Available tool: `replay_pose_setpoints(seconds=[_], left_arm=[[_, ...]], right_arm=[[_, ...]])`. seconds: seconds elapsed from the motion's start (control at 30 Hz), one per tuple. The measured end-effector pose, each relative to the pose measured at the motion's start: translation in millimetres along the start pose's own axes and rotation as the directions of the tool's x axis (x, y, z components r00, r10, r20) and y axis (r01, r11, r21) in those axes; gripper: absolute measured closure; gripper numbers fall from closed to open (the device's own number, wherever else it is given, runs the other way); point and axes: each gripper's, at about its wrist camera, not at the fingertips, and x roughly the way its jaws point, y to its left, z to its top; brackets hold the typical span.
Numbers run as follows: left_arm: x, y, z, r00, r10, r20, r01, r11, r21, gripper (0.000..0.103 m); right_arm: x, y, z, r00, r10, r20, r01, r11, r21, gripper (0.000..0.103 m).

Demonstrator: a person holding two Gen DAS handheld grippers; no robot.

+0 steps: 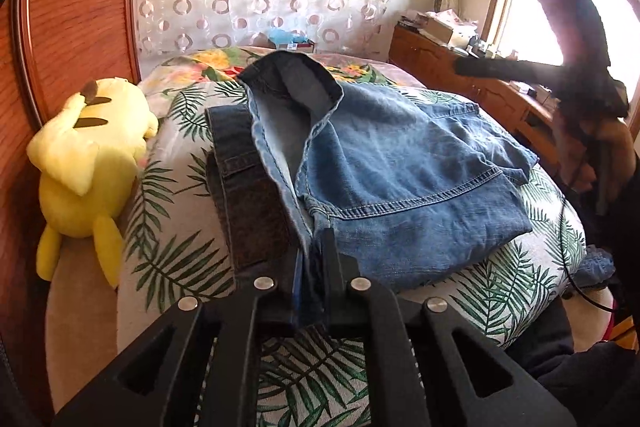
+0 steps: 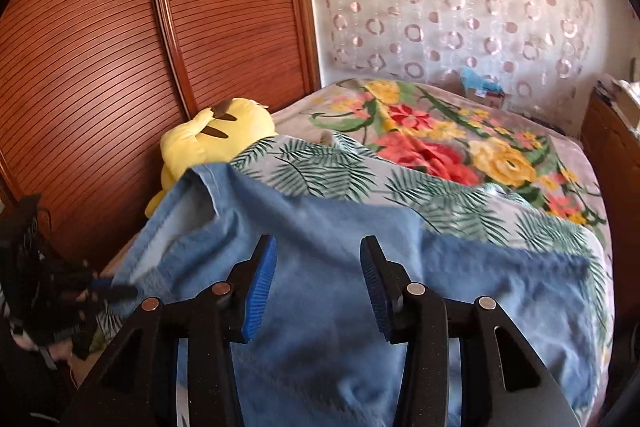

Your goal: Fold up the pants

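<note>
Blue jeans lie folded on a bed with a palm-leaf cover. A darker pair of pants lies partly under their left side. My left gripper is shut on the jeans' near edge, with denim pinched between its fingers. In the right wrist view my right gripper hangs open over the jeans, blue pads apart with nothing between them. The left gripper shows at the jeans' left edge there. The right gripper appears in a hand at the right of the left wrist view.
A yellow plush toy lies at the bed's left side against wooden wardrobe doors. A floral blanket covers the far bed. A cluttered wooden dresser and a bright window stand on the right.
</note>
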Motion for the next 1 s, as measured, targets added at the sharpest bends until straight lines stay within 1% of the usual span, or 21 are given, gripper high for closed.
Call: replay_pose_setpoints(seconds=[0.07, 0.13, 0.2, 0.23, 0.3, 0.33, 0.53, 0.7, 0.77, 0.87, 0.93, 0.97, 1.0], left_arm=[[-3.7, 0.2, 0.4, 1.000, 0.016, 0.000, -0.016, 1.000, 0.003, 0.088], [-7.8, 0.4, 1.5, 0.999, 0.028, 0.017, -0.028, 1.000, 0.005, 0.080], [-7.2, -0.7, 4.3, 0.999, 0.037, 0.018, -0.037, 0.999, 0.001, 0.064], [-6.6, -1.9, 5.8, 0.999, 0.034, 0.022, -0.034, 0.999, 0.002, 0.060], [-4.4, -5.0, 9.0, 1.000, 0.018, 0.025, -0.018, 1.000, 0.001, 0.054], [-2.5, -7.0, 9.8, 1.000, 0.015, 0.025, -0.015, 1.000, 0.004, 0.053], [13.9, -22.1, 11.2, 1.000, 0.016, 0.003, -0.016, 0.999, 0.036, 0.052], [32.8, -15.5, 7.9, 0.999, 0.032, -0.037, -0.032, 0.999, 0.009, 0.053], [38.4, -10.8, 5.7, 0.998, 0.026, -0.051, -0.026, 1.000, -0.009, 0.053], [39.0, -8.5, 4.0, 0.999, 0.013, -0.049, -0.014, 1.000, -0.022, 0.053], [38.3, -10.1, 4.2, 0.999, 0.013, -0.045, -0.014, 1.000, -0.019, 0.058], [37.7, -11.5, 4.4, 0.999, 0.013, -0.042, -0.013, 1.000, -0.014, 0.065], [37.0, -13.2, 4.9, 0.999, 0.016, -0.037, -0.016, 1.000, -0.009, 0.076]], right_arm=[[-15.2, -3.2, -9.4, 1.000, -0.024, 0.003, 0.024, 1.000, -0.004, 0.058], [-27.2, -5.3, -18.0, 0.999, -0.047, 0.003, 0.047, 0.999, -0.004, 0.058], [-35.7, -8.1, -27.2, 0.998, -0.055, -0.003, 0.055, 0.998, 0.014, 0.058], [-39.0, -9.1, -30.9, 0.998, -0.058, -0.006, 0.058, 0.998, 0.023, 0.058], [-44.6, -10.9, -38.6, 0.997, -0.071, -0.006, 0.071, 0.997, 0.039, 0.058], [-46.6, -11.3, -41.6, 0.997, -0.075, -0.006, 0.075, 0.996, 0.048, 0.058], [-45.0, -11.7, -60.0, 0.995, -0.097, -0.021, 0.099, 0.993, 0.071, 0.058], [-40.1, -11.3, -77.6, 0.996, -0.081, -0.034, 0.084, 0.991, 0.100, 0.058], [-34.3, -10.2, -83.0, 0.996, -0.081, -0.042, 0.085, 0.990, 0.109, 0.058], [-25.5, -12.7, -88.8, 0.996, -0.066, -0.057, 0.072, 0.989, 0.126, 0.058], [-22.4, -10.7, -90.9, 0.995, -0.075, -0.062, 0.082, 0.989, 0.123, 0.058], [-21.5, -10.5, -91.8, 0.995, -0.079, -0.062, 0.086, 0.989, 0.123, 0.058], [-21.4, -10.0, -93.0, 0.995, -0.080, -0.061, 0.087, 0.988, 0.126, 0.058]])
